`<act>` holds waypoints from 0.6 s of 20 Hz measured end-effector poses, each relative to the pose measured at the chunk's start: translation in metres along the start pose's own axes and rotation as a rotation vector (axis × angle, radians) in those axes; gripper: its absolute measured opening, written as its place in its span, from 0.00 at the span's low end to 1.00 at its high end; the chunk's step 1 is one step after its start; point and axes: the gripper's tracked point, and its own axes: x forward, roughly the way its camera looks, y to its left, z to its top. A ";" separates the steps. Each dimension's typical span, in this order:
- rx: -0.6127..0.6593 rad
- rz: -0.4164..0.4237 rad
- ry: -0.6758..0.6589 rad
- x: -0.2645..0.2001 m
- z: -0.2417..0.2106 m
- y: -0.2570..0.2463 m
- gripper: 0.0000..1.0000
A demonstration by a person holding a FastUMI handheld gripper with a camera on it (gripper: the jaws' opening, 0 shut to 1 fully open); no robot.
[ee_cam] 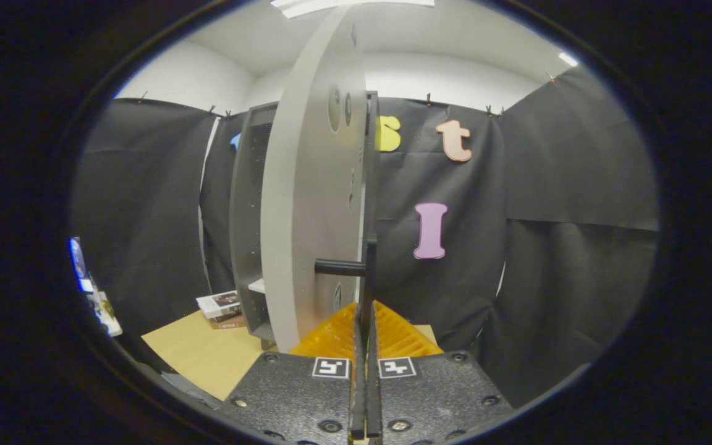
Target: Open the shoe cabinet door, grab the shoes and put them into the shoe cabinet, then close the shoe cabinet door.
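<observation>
1. Gripper [366, 321]: two orange ribbed fingers [331, 337] pressed close together, clamped on the dark vertical handle bar [368, 290] of the cabinet door. Only a thin slit shows between them, and the bar runs down into it.
2. Shoe cabinet door [306, 204]: grey, flat, matte panel, swung open and seen nearly edge-on just ahead of the fingers. Its top is cut off from sight. Several round recesses on its face, hard to make out.
3. A short black peg [339, 267] joins the handle bar to the door.
4. Shoe cabinet [248, 216]: dark grey carcass beyond the door, mostly hidden by it; the interior is barely visible, one pale shelf edge showing.
5. Boxes [221, 308] stacked beside the cabinet base on a tan floor board [201, 355]. Labels too small to tell.
</observation>
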 end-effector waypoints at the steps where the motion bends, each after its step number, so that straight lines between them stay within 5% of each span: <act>1: 0.001 0.005 -0.001 0.000 0.000 0.001 0.04; 6: 0.019 -0.058 -0.033 -0.019 -0.003 -0.001 0.08; 10: 0.003 -0.170 -0.194 -0.045 0.006 0.000 0.40; 11: 0.017 -0.204 -0.210 -0.054 -0.001 0.000 0.68; 12: 0.028 -0.228 -0.208 -0.061 -0.007 0.004 0.81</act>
